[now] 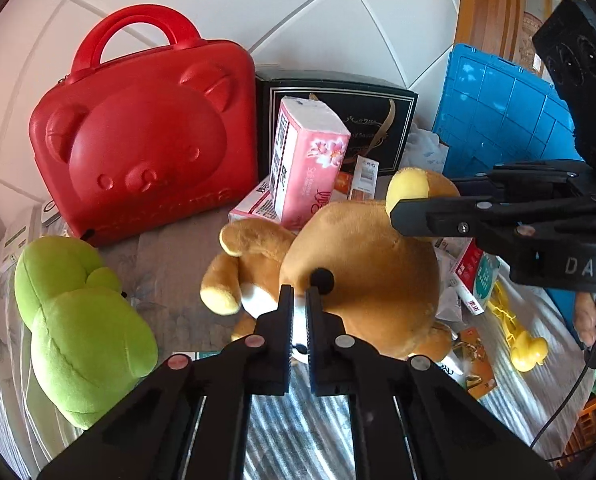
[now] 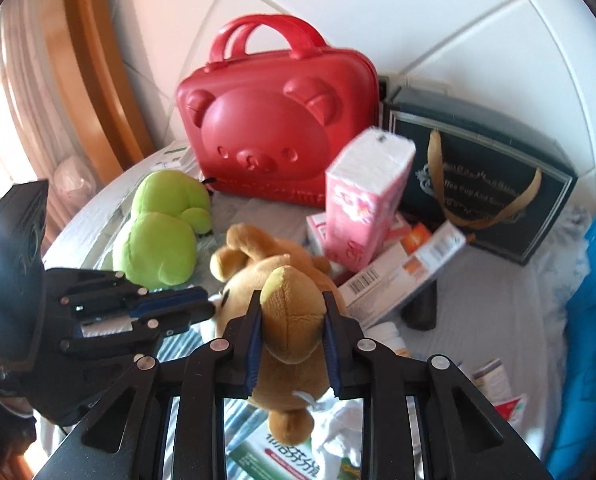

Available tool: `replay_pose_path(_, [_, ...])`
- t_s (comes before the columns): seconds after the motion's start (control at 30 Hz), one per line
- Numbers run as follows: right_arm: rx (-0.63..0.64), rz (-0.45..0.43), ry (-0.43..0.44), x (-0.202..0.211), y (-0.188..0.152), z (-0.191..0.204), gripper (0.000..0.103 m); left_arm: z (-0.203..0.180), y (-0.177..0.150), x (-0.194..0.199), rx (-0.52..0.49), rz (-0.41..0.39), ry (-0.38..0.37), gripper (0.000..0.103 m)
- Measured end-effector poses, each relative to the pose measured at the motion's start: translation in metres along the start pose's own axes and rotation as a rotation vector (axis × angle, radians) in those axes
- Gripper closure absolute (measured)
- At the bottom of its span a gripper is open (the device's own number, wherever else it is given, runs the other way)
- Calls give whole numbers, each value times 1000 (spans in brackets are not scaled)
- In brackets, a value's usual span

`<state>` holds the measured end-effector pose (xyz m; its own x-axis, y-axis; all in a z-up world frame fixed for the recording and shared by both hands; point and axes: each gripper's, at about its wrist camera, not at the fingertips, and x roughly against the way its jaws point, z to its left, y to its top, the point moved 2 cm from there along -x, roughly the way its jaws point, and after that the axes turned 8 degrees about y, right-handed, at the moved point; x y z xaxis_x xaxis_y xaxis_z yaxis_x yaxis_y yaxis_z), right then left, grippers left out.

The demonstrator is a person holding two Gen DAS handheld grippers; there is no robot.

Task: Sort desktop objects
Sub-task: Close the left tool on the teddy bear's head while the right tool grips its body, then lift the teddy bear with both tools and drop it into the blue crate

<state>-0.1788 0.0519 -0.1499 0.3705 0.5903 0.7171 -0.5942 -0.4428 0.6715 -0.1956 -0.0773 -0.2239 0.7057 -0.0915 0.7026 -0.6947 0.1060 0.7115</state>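
A brown plush bear [image 1: 362, 264] lies in the middle of the cluttered table. My left gripper [image 1: 298, 296] is shut on the bear's white muzzle, just below its black nose. My right gripper [image 2: 291, 300] is shut on the bear's [image 2: 289, 320] ear and head; it also shows from the side in the left wrist view [image 1: 402, 208], at the yellow ear. The left gripper shows in the right wrist view [image 2: 205, 304] beside the bear's face.
A green plush toy [image 1: 77, 320] lies left of the bear. A red bear-shaped case [image 1: 145, 140] and a dark gift box [image 1: 378, 128] stand at the back. A pink tissue pack [image 1: 306, 164], small boxes, a yellow duck toy [image 1: 526, 344] and a blue crate [image 1: 502, 116] surround it.
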Motion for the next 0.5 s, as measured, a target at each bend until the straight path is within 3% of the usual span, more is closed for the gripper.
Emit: replay_pose_path(0.5, [15,-45,-125,71,-8,8,78,-61,5,25,-58,-36,-120,97])
